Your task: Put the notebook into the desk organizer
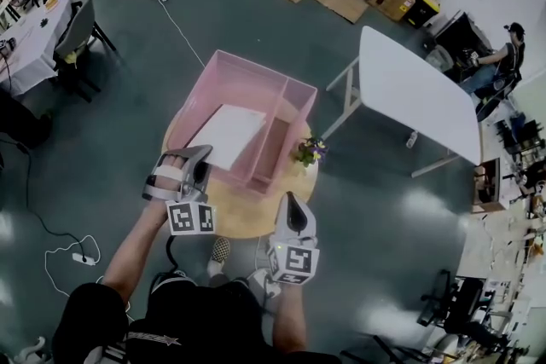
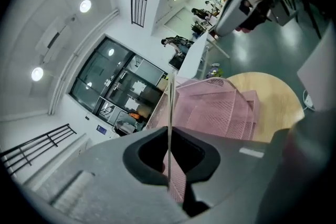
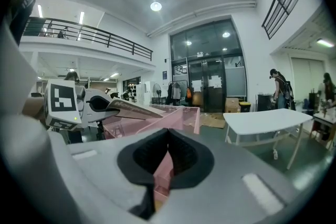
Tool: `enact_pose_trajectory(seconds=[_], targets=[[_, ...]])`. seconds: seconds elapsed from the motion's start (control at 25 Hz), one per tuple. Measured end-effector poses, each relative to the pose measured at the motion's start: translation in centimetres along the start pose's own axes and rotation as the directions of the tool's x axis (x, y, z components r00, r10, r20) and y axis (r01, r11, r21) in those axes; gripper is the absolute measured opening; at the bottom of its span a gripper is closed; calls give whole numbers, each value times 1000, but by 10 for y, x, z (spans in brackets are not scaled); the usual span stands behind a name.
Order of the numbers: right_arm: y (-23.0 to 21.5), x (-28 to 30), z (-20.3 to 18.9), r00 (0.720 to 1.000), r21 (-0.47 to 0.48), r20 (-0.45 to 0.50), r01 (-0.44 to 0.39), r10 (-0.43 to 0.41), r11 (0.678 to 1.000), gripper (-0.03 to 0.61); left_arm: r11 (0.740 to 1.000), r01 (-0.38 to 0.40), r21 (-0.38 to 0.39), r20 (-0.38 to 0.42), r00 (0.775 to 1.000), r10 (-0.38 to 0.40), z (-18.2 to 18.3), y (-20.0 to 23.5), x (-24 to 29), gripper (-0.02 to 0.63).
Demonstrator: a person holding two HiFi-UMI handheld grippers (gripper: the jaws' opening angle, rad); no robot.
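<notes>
Item: white notebook (image 1: 229, 132), clamped at its near edge in the closed jaws of the left gripper (image 1: 200, 156), tilted over the large compartment of the pink desk organizer (image 1: 256, 64). Organizer stands on a round wooden table (image 1: 243, 217), with flowers (image 1: 309, 151) just beside its right end. Right gripper (image 1: 290, 202): jaws together, empty, near the table's front edge.

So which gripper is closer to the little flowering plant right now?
Right. The right gripper sits just on the person's side of the flowering plant, not touching; the left gripper is farther off to its left, shut on the notebook over the desk organizer.
</notes>
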State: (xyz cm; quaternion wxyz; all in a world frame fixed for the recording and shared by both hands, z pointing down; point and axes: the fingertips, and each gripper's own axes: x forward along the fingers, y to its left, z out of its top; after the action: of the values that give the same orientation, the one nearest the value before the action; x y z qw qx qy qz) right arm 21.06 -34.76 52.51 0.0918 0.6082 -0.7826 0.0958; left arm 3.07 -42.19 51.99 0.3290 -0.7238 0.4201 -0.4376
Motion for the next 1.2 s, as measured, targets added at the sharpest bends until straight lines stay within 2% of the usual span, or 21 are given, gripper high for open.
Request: enact_pose_trajectory(seconds=[0.32,0.52,0.64,0.72,0.84,1.0,1.12,1.16,1.2], targets=[[0,-1,-10,1000,13,-18,-1,1,1000,5,989,77,124,-12,997,-76,1,-30,5,23],[-1,-2,-15,1000,18,-26,4,-4,1000,5,970,145,195,-38,989,-140,-4,-47,9,40],[-2,-3,-17,1000,20,-29,5,-5,1000,5,961,175,213,-74,984,-163,-11,-54,12,46],[-2,-4,-19,1000,21,-31,6,-6,1000,5,960,197,197,-79,980,-185,-14,-58,12,55],[-2,-6,-21,999,23,-34,7,-6,1000,5,966,205,155,-45,979,-201,-11,-59,10,95],[-2,-10,-21,999,25,-34,13,-12,1000,5,970,223,100,21,974,-226,-1,-56,5,190],[-2,-11,-21,999,23,-32,16,-15,1000,5,960,274,66,32,961,-276,-2,-58,3,290],[-2,-12,-21,999,23,-31,18,-17,1000,5,952,300,65,26,953,-302,-4,-62,3,340],[-1,-12,-20,999,24,-30,19,-18,1000,5,942,328,66,18,944,-330,-7,-67,3,364]])
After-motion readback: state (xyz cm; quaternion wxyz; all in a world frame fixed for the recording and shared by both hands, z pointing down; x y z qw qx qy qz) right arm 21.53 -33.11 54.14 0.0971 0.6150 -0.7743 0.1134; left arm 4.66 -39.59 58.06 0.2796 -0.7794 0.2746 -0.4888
